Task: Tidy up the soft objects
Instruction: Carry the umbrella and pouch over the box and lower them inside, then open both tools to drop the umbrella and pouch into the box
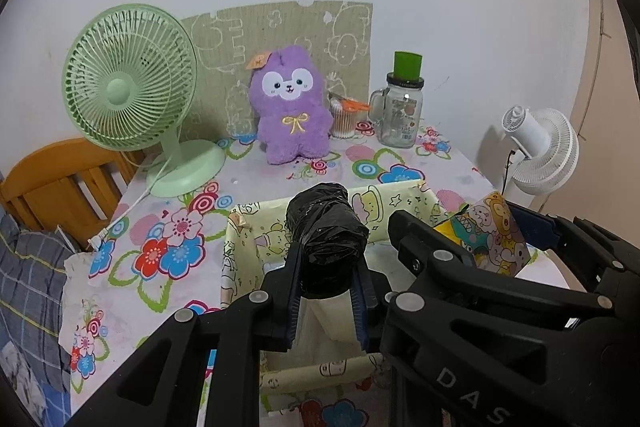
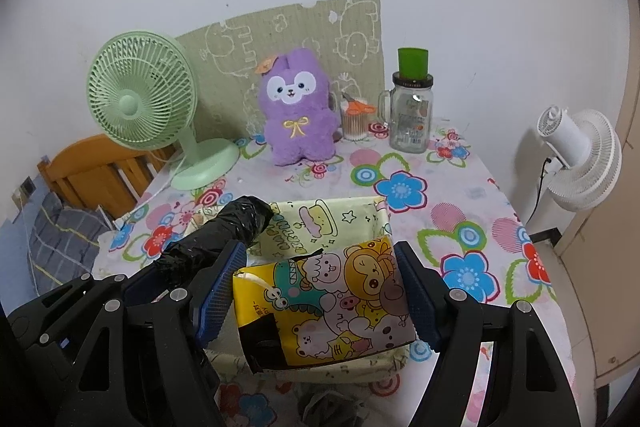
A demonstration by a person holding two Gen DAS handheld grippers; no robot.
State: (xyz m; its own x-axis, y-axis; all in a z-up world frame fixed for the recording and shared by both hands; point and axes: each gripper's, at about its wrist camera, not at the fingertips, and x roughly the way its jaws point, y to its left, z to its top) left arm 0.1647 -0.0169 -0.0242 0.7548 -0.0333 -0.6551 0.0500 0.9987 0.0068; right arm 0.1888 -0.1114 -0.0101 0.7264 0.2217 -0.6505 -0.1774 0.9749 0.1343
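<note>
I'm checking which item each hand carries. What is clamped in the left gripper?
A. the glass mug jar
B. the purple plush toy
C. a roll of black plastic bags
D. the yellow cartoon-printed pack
C: the left gripper has its blue pads pressed on the black roll, held above the fabric basket.

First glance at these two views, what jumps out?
The purple plush toy sits upright at the back of the flowered table, between the green fan and a glass jar. Up close, the left gripper is shut on a black plastic roll and the right gripper on a yellow cartoon pack, both over the pale fabric basket.
</note>
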